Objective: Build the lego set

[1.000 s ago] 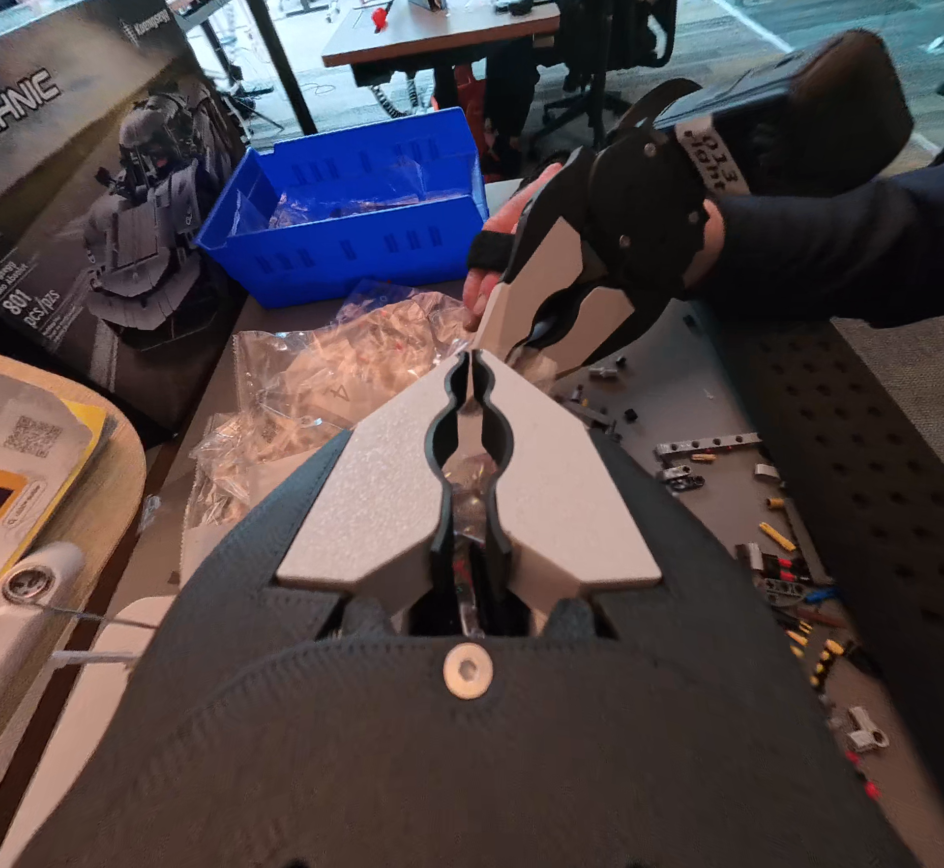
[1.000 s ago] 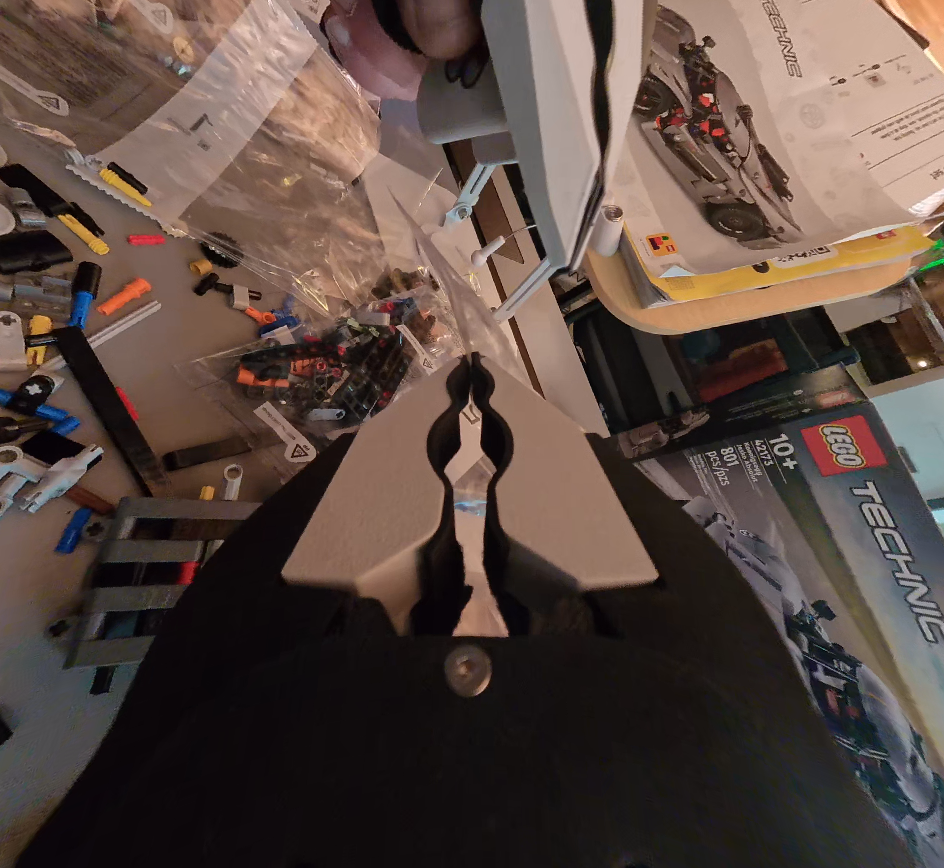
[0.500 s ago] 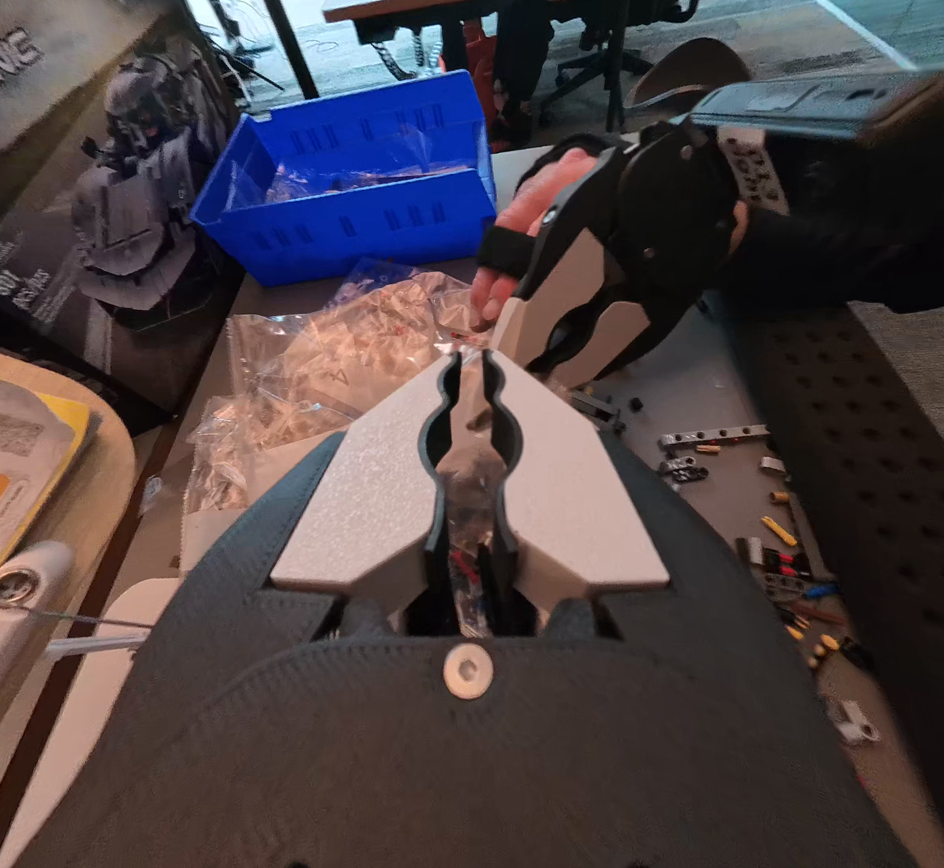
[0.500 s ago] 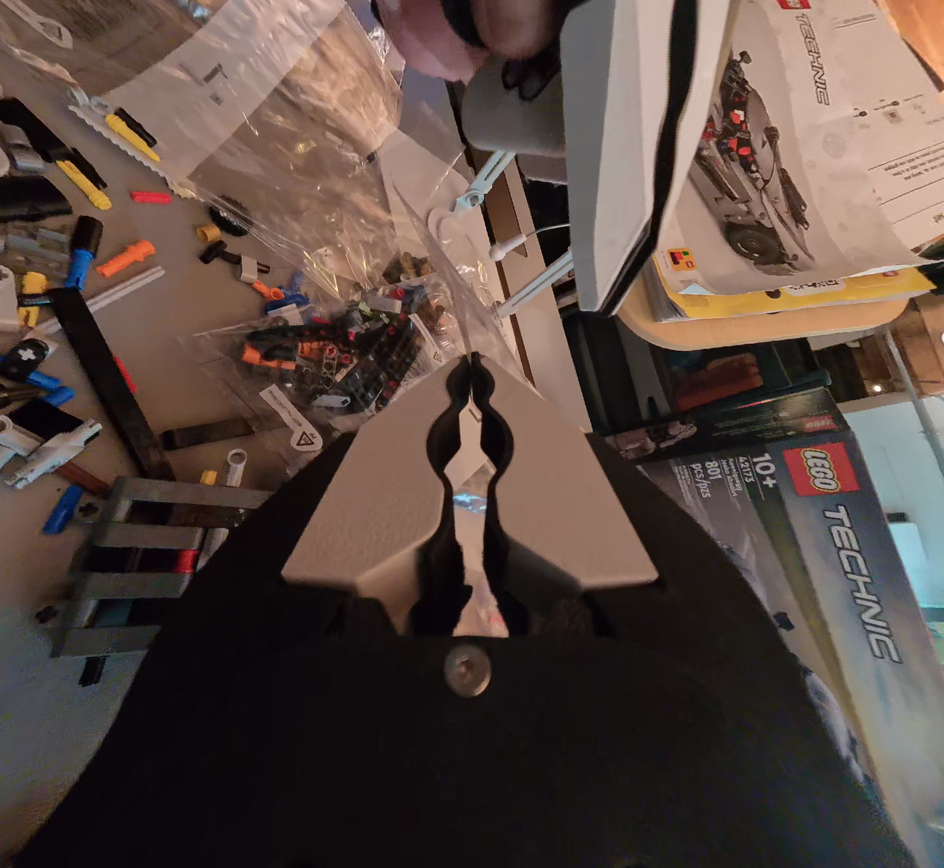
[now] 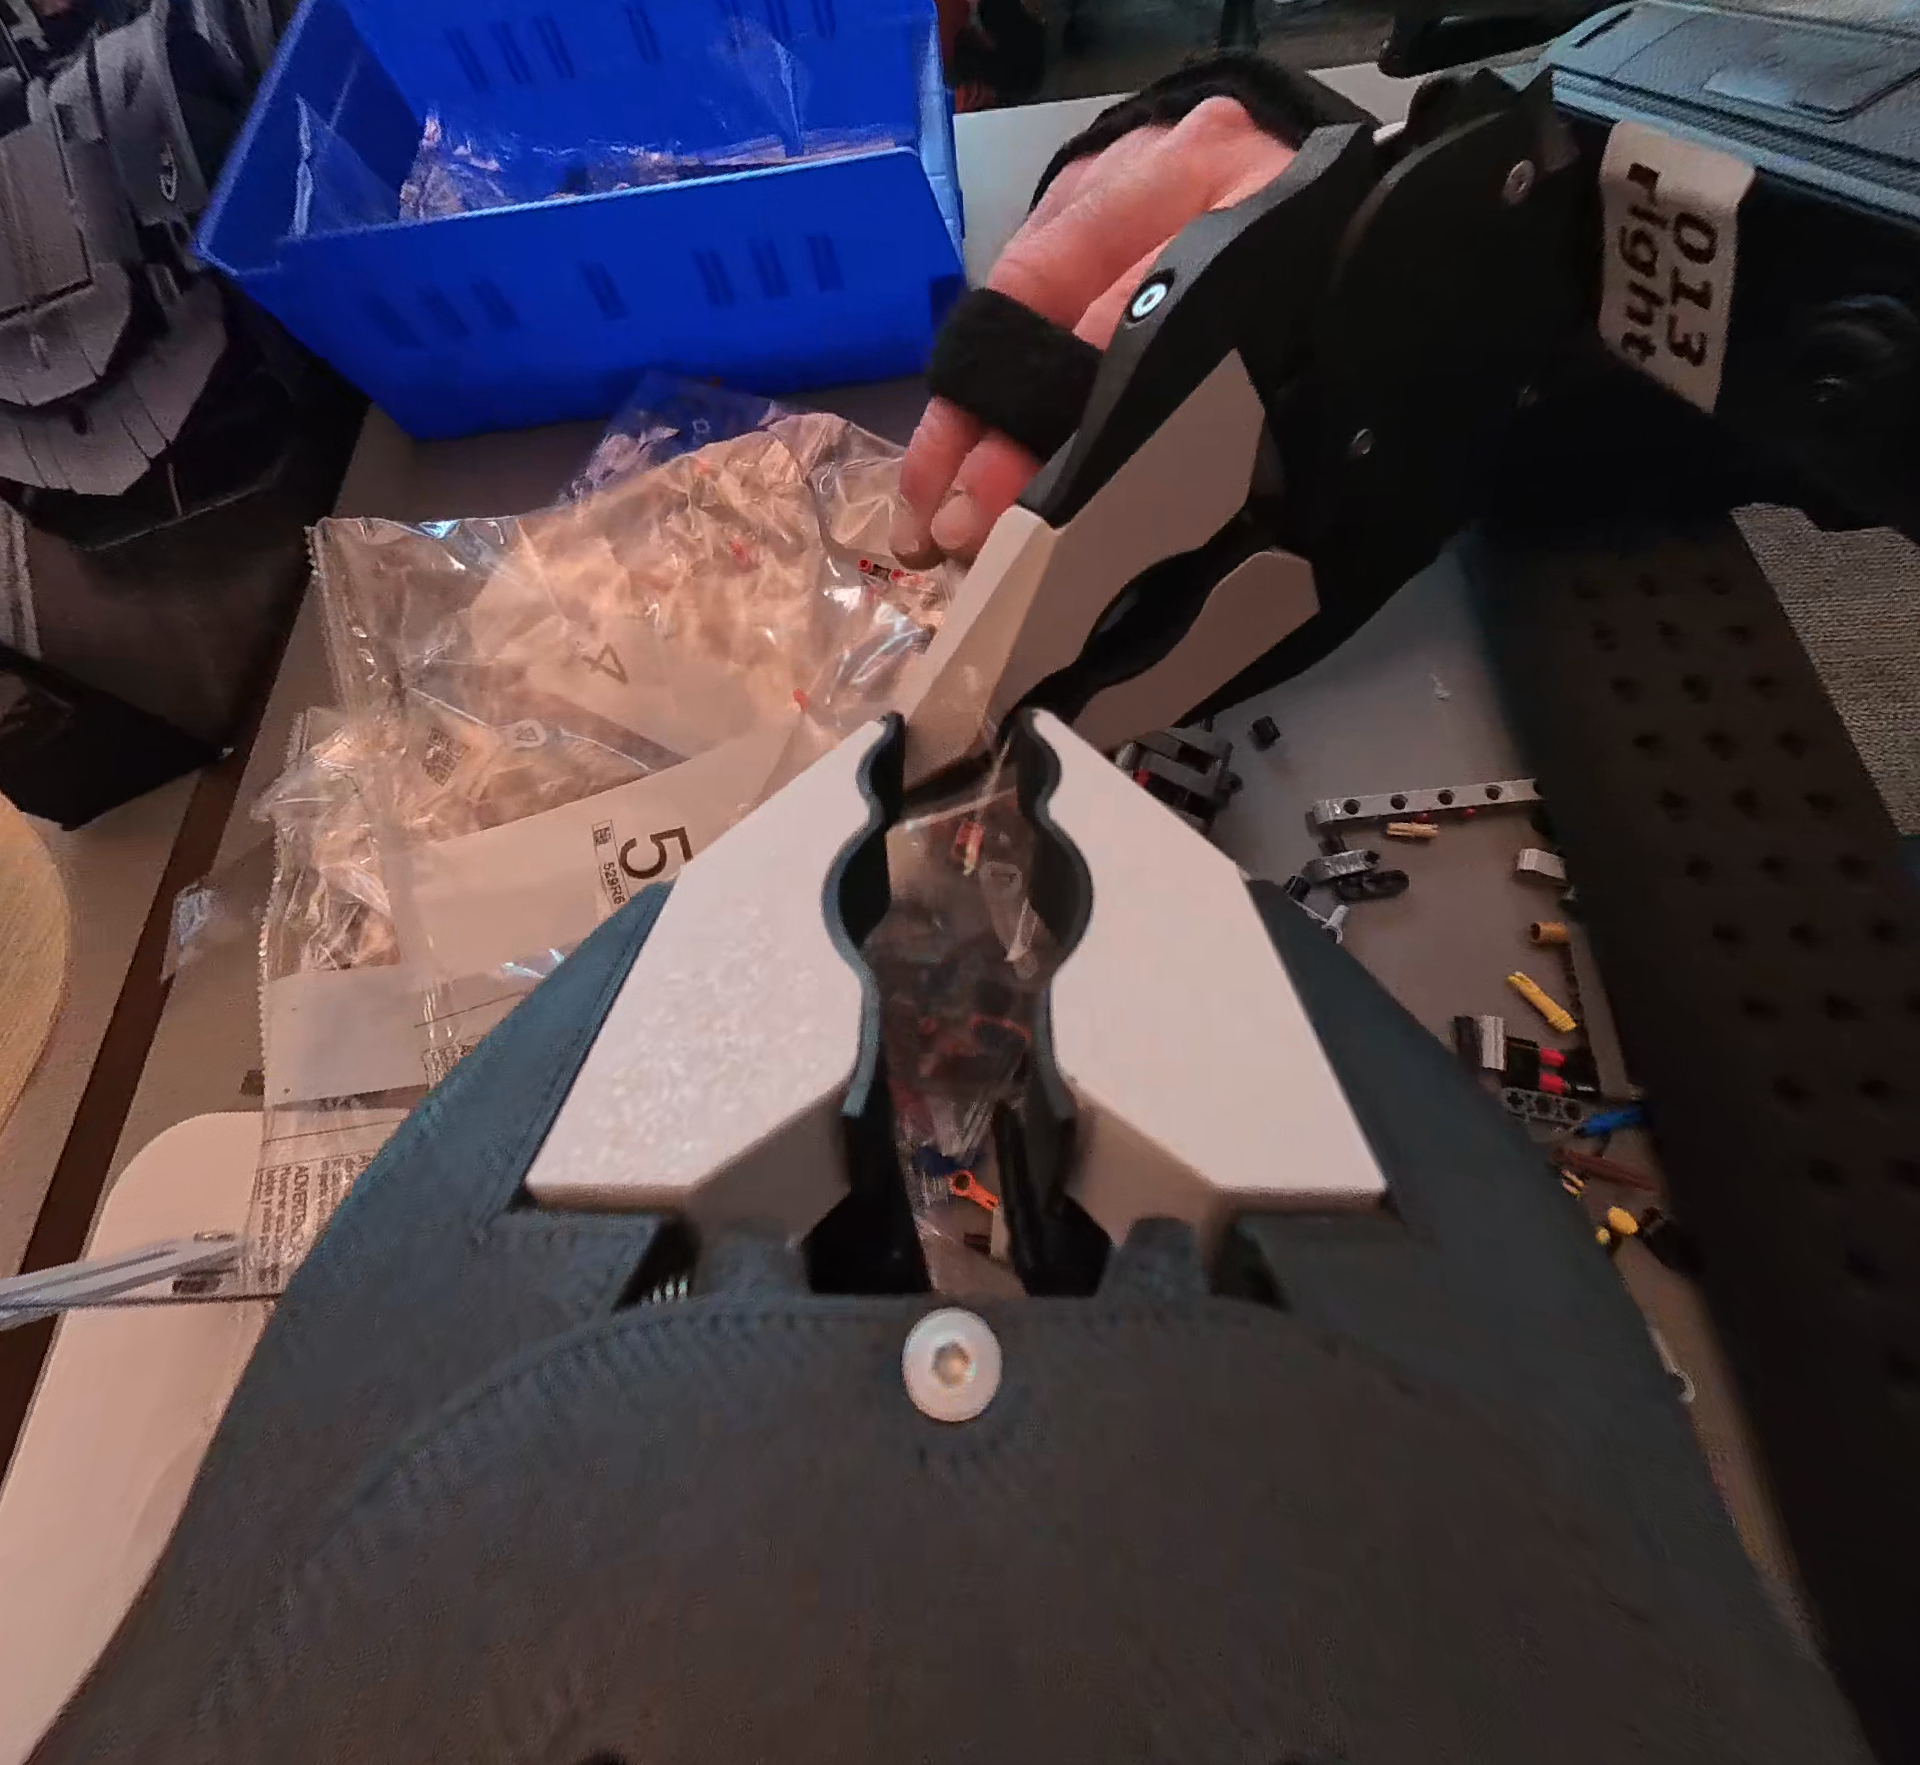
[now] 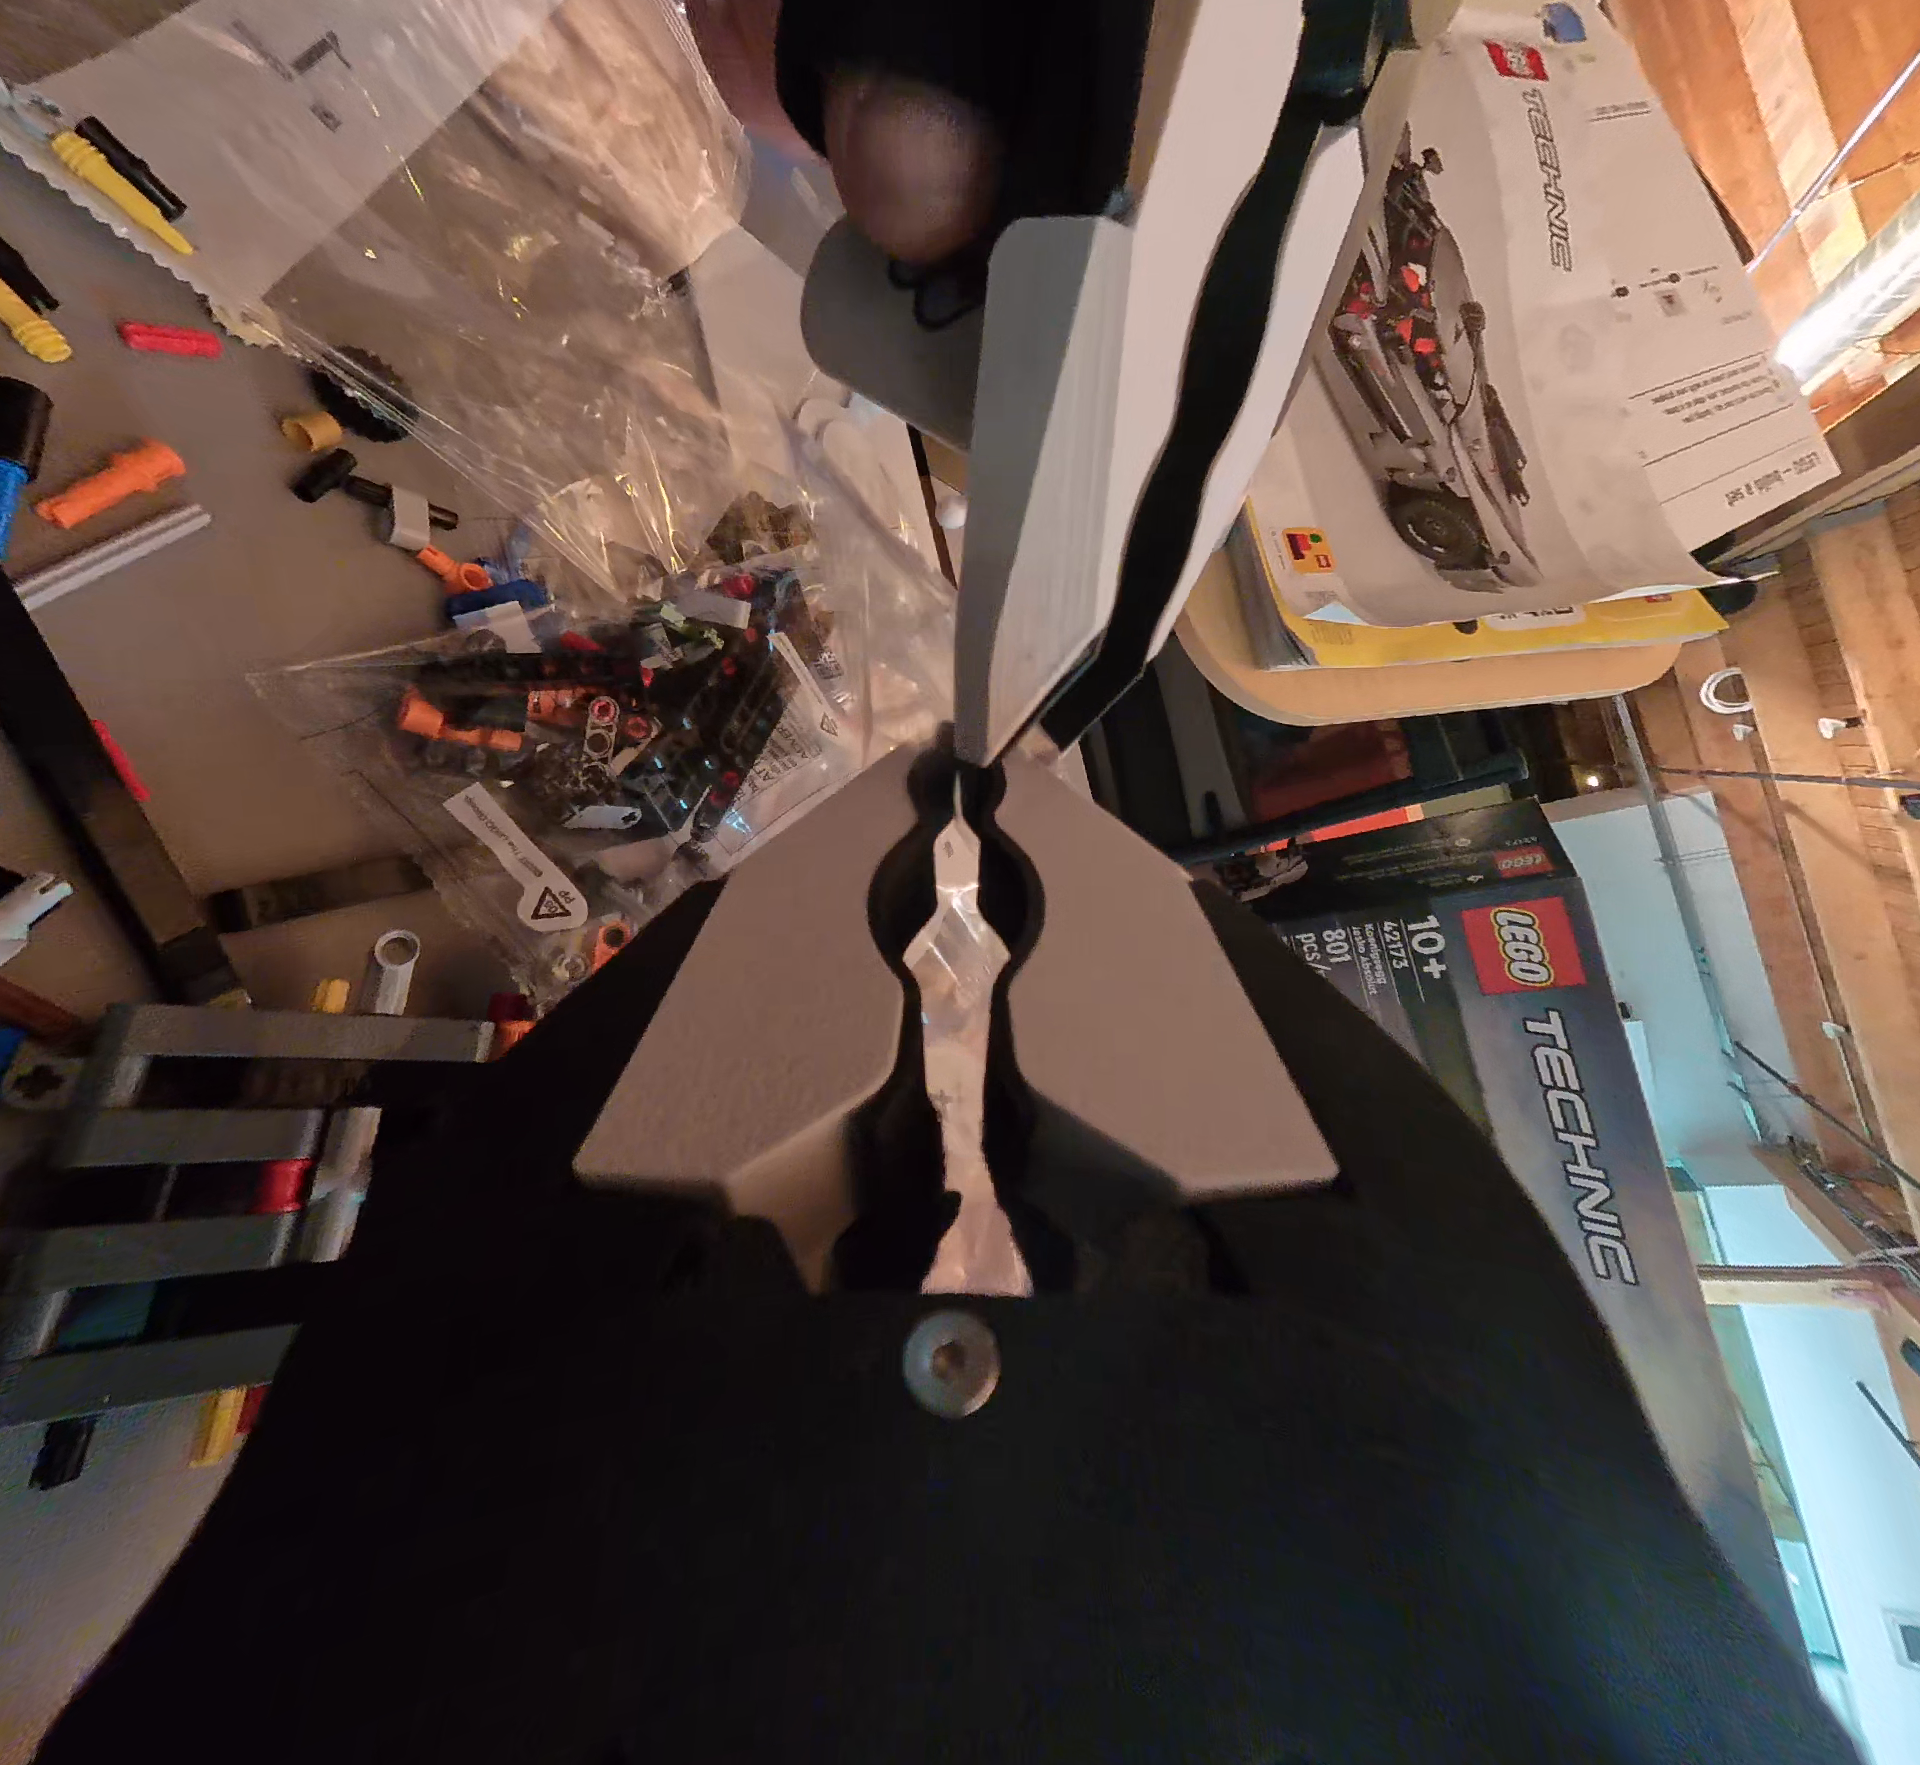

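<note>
Your left gripper [image 5: 961, 759] had its fingers spread apart, with clear film from the small parts bag [image 6: 613, 728] lying loose in the gap between them. Your right gripper [image 6: 961, 775] had its tips pinched together on a corner of that same bag, a strip of clear plastic running down between the closed fingers. In the left wrist view, the right gripper's pale fingertip [image 5: 945, 707] poked into the mouth of your open left gripper, so the two tools met tip to tip above the bag.

The bag lay on the grey table [image 5: 1455, 936], stuffed with black, orange and red pieces. Beyond it, larger clear bags [image 5: 582, 635] were heaped against a blue bin [image 5: 623, 261] which held more film. Loose pieces [image 5: 1538, 988] were scattered on the table to your right: yellow pins, grey beams, small black connectors. In the right wrist view a grey frame assembly [image 6: 187, 1196] sat near the lower left edge, with an orange pin [image 6: 109, 481] and a yellow pin [image 6: 114, 188] well apart from it. The instruction booklet [image 6: 1507, 313] rested on a round wooden top [image 6: 1455, 687], and the set's box [image 6: 1538, 1040] stood beside it.
</note>
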A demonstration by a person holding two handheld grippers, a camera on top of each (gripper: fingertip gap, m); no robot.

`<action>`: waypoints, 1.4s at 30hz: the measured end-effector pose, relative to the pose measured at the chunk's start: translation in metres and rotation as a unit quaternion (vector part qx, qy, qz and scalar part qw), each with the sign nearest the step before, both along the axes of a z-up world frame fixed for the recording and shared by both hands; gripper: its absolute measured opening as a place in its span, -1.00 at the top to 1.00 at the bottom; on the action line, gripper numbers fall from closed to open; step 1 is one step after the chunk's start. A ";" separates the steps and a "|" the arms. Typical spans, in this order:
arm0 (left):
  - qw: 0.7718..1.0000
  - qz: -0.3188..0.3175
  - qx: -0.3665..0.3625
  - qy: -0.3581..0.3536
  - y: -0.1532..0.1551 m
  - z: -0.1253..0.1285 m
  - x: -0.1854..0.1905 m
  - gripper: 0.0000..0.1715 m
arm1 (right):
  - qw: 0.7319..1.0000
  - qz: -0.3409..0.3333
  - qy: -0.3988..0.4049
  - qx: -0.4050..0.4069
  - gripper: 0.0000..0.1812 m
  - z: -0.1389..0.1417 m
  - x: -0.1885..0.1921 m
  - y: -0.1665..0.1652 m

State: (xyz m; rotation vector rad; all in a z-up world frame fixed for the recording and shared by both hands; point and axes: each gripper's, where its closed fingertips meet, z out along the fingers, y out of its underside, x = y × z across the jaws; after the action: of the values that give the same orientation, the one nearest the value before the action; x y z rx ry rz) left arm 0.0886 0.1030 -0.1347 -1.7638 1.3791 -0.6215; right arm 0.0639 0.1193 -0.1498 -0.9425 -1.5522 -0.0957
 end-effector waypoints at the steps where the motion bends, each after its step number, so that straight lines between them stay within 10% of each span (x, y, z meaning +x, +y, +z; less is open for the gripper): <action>1: 1.000 -0.001 0.001 -0.001 0.000 0.000 0.000 0.78 | 1.000 -0.001 0.001 0.000 1.00 0.000 0.000 0.001; 42: 0.998 -0.037 0.045 -0.015 -0.003 0.004 0.008 1.00 | 0.982 0.081 -0.058 -0.160 1.00 -0.030 -0.003 -0.031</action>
State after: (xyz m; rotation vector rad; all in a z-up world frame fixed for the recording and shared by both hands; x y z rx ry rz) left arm 0.0966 0.1001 -0.1305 -1.6319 1.4359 -0.6136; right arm 0.0612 0.0883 -0.1800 -1.0701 -1.7800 0.2237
